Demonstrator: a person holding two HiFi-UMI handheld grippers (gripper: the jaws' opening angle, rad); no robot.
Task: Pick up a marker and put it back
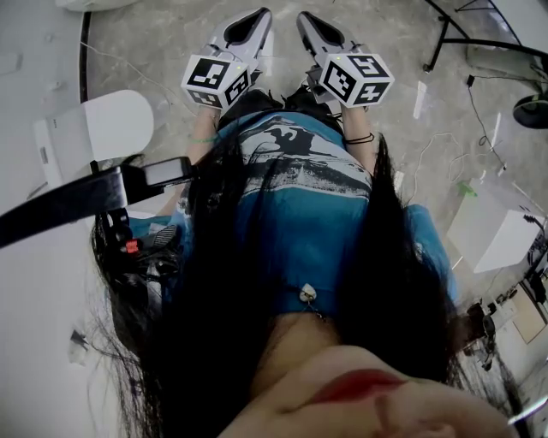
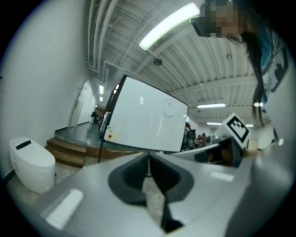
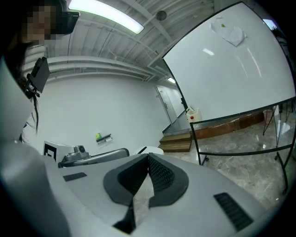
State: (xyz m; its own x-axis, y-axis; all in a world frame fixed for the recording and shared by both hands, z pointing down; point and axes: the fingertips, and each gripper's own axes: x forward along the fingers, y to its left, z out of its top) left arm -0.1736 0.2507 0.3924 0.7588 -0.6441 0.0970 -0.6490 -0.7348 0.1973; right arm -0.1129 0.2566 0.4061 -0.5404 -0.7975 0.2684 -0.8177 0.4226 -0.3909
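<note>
No marker shows clearly. On the white wall in the right gripper view sits a small dark holder [image 3: 103,137] with a green item; I cannot tell what it holds. Both grippers hang low in front of the person's blue shirt [image 1: 300,197], pointing at the floor. The left gripper [image 1: 249,24] has its jaws closed tip to tip, empty, as its own view shows [image 2: 149,156]. The right gripper [image 1: 318,27] is likewise shut on nothing [image 3: 148,157]. Their marker cubes [image 1: 216,81] [image 1: 355,79] sit side by side.
A large whiteboard [image 3: 231,69] on a black frame stands ahead, also seen as the whiteboard [image 2: 143,120] from the left. A white rounded unit [image 1: 111,124] stands at the left. Wooden steps [image 3: 175,141] lie beyond. Cables and a black stand [image 1: 445,34] cross the floor at right, near a white box [image 1: 497,231].
</note>
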